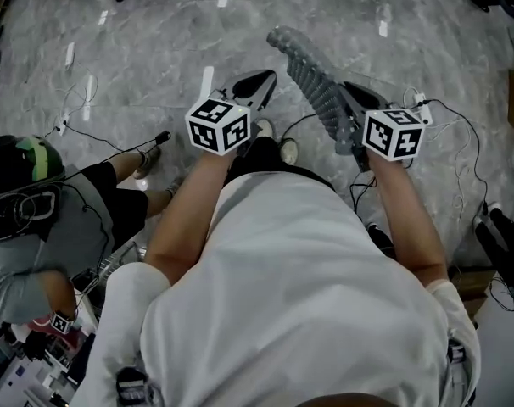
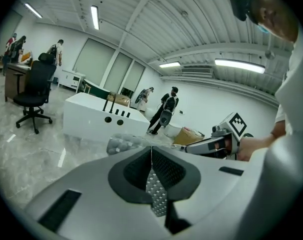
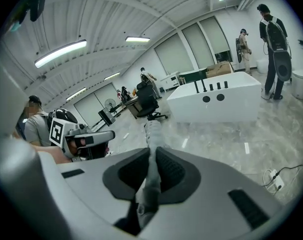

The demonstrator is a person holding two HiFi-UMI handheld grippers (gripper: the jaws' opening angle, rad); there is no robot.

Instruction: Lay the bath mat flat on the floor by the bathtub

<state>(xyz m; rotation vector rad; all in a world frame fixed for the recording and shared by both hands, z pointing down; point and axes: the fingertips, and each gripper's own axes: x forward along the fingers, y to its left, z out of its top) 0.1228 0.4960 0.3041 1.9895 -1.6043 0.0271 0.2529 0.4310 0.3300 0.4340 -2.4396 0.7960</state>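
Bath mat pinched by left tool and right tool, white bathtub beyond

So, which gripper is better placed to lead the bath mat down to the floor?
Right, probably. The right gripper has its jaws shut on the bath mat, whose length runs out ahead of it. The left gripper seems to pinch only a thin edge.
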